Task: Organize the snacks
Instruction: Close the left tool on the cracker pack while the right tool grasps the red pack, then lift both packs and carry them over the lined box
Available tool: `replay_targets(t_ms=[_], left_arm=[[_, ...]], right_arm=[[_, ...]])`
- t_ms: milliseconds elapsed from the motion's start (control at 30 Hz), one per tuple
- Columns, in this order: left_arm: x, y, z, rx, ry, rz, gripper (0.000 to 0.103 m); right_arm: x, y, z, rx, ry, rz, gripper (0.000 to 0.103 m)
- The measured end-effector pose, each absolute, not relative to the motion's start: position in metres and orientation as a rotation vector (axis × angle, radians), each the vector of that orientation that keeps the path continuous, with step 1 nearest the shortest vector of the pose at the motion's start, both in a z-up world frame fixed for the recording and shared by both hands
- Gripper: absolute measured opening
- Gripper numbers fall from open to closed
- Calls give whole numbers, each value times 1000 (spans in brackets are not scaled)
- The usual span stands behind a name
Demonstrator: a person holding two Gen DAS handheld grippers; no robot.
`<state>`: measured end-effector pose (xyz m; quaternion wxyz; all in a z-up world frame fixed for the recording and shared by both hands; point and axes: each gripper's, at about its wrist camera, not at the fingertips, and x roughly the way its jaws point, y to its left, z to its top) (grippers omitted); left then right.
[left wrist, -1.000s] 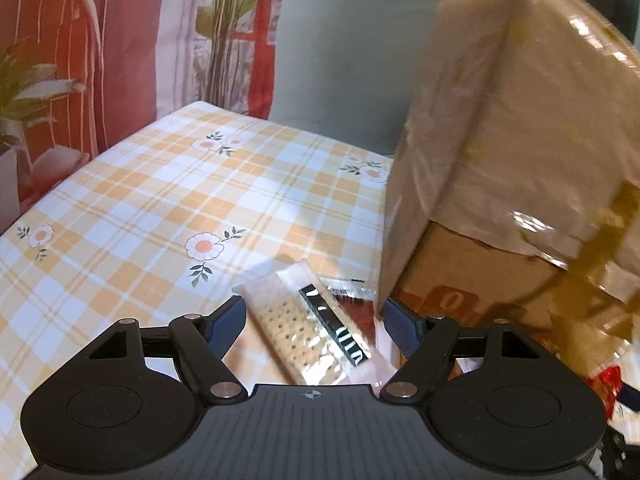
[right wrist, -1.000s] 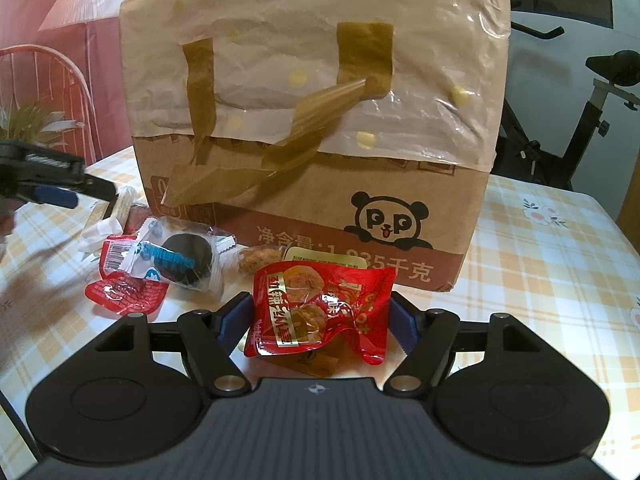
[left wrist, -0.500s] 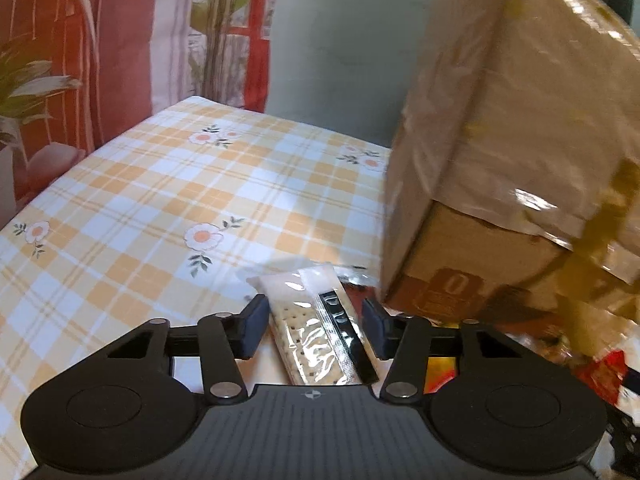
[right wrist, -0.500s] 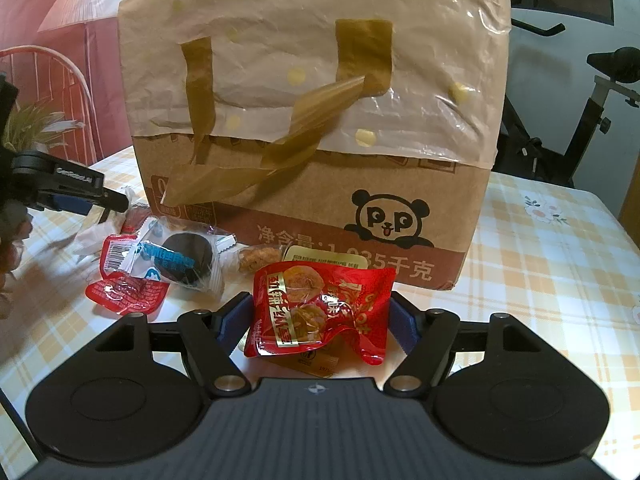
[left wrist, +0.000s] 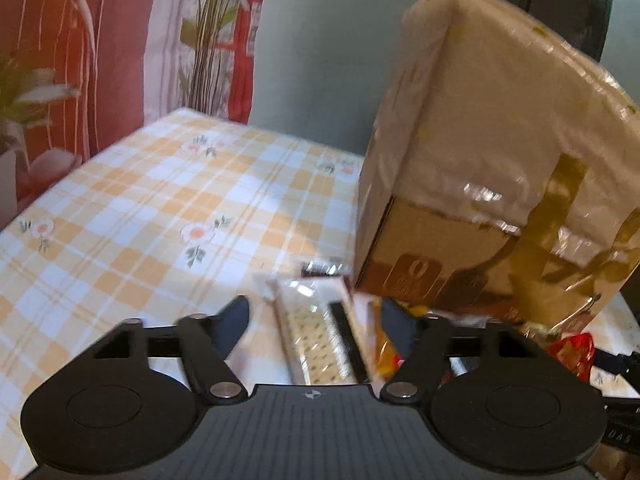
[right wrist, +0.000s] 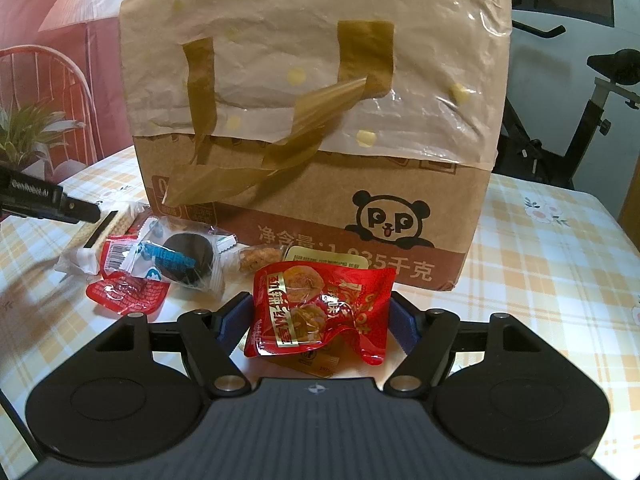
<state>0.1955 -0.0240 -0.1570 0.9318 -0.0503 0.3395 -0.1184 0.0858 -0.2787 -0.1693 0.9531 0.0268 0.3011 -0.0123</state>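
Two grippers: left gripper (left wrist: 314,316), jaws reopened wide after narrowing on the cracker packet (left wrist: 320,340), which lies unheld left of the box (right wrist: 312,184); right gripper (right wrist: 320,318) unchanged, open astride the red pouch (right wrist: 320,312); pick unfinished.

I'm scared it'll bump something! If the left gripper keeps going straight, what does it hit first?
Probably the cracker pack lying between the open left gripper fingers; beyond that, the cardboard box.
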Motion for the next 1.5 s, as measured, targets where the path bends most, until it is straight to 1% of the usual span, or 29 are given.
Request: replay_targets(t_ms=[167, 267, 400, 433, 500, 1000, 1500], left_arm=[[203, -45, -166, -15, 702, -214, 75], [210, -50, -176, 7, 740, -168, 73], [211, -51, -185, 41, 747, -150, 71], [210, -50, -186, 47, 749, -150, 68], [207, -48, -185, 64, 735, -150, 51], [186, -26, -166, -36, 699, -170, 51], [175, -26, -159, -35, 679, -199, 51]], right_arm=[[87, -279, -170, 55, 615, -24, 74], [87, -279, -170, 52, 616, -21, 74], [86, -279, -170, 59, 613, -24, 74], [86, -279, -170, 60, 614, -24, 74], [87, -279, -170, 57, 619, -22, 74], [87, -279, -170, 57, 619, -19, 74], [87, -279, -170, 54, 620, -16, 74]])
